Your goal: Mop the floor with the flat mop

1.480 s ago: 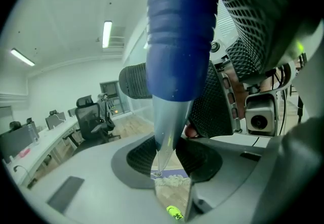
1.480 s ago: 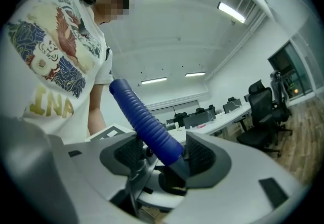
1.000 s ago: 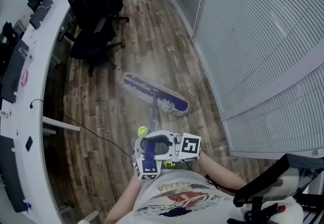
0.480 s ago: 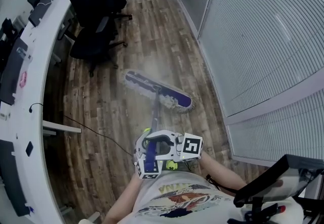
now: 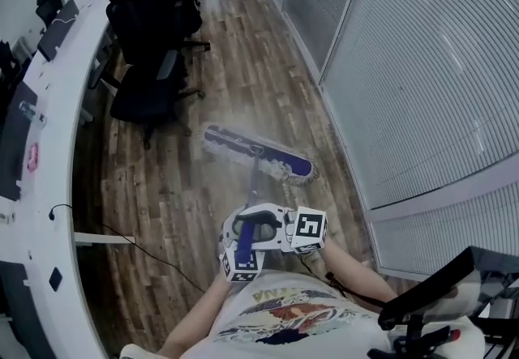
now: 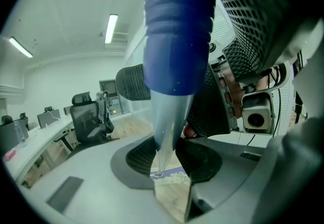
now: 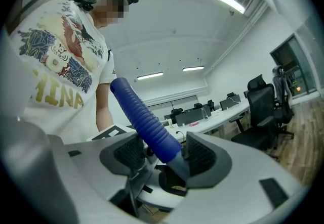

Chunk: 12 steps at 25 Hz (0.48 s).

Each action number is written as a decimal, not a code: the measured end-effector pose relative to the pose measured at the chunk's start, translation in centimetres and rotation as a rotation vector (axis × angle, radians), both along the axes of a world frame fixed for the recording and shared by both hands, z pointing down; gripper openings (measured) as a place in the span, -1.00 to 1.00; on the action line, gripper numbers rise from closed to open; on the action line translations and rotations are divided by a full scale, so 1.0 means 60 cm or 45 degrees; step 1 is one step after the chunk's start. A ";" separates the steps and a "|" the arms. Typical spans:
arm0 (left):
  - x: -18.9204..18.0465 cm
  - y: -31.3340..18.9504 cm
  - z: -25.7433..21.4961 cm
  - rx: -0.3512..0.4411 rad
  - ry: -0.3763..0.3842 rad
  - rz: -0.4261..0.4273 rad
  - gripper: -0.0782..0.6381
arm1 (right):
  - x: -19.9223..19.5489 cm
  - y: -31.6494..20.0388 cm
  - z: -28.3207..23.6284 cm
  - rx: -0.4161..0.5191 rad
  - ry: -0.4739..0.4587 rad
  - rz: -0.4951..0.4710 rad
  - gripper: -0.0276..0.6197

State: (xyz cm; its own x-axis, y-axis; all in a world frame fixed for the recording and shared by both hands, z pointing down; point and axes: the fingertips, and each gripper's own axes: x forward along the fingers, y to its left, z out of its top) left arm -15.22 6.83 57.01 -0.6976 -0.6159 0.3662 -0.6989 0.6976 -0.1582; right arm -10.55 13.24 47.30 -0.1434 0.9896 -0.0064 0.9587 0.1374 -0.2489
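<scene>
**A:** Why are 2 grippers needed on 1 stick?

**B:** A long handle (image 5: 252, 187) needs a steering point and a pushing point. The left gripper (image 6: 169, 161) looks down the shaft. Its fingers (image 6: 136, 160) are partly apart and clamped on the bare metal just below the blue grip (image 6: 177, 31). The right gripper (image 7: 167, 154) comes in from the side, and its fingers (image 7: 205, 157) pinch the lower end of that blue grip. Both sit close together in front of the person's chest.

**A:** And where is the flat mop (image 5: 258, 153) itself?

**B:** Its head lies flat on the wooden floor (image 5: 162, 187) ahead of the person. It is turned slantwise, with the handle rising back from its middle. The office chairs (image 5: 150, 74) are on its left and the blind-covered glass wall (image 5: 422, 66) on its right, and it touches neither.

**A:** Why the slant?

**B:** I judge that it lets the pad sweep a wide band of the aisle between the long white surface (image 5: 61, 106) and the wall.

**A:** Any hazards?

**B:** A thin cable (image 5: 154, 256) trails on the floor near the surface's edge, and the chair bases could catch the pad.
</scene>
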 end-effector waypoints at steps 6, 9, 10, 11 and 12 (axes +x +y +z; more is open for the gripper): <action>-0.147 0.029 0.007 0.002 -0.012 0.045 -0.49 | -0.150 0.031 0.008 0.010 -0.007 0.046 -0.12; -0.196 0.009 0.018 -0.001 -0.021 0.049 -0.49 | -0.198 0.011 0.019 0.008 -0.011 0.045 -0.11; -0.212 0.001 0.020 -0.004 -0.023 0.055 -0.49 | -0.214 0.003 0.020 0.004 -0.016 0.051 -0.11; -0.228 -0.006 0.021 -0.008 -0.025 0.066 -0.49 | -0.230 -0.004 0.021 0.000 -0.022 0.061 -0.11; -0.246 -0.013 0.021 -0.012 -0.029 0.081 -0.49 | -0.249 -0.011 0.021 -0.006 -0.027 0.072 -0.11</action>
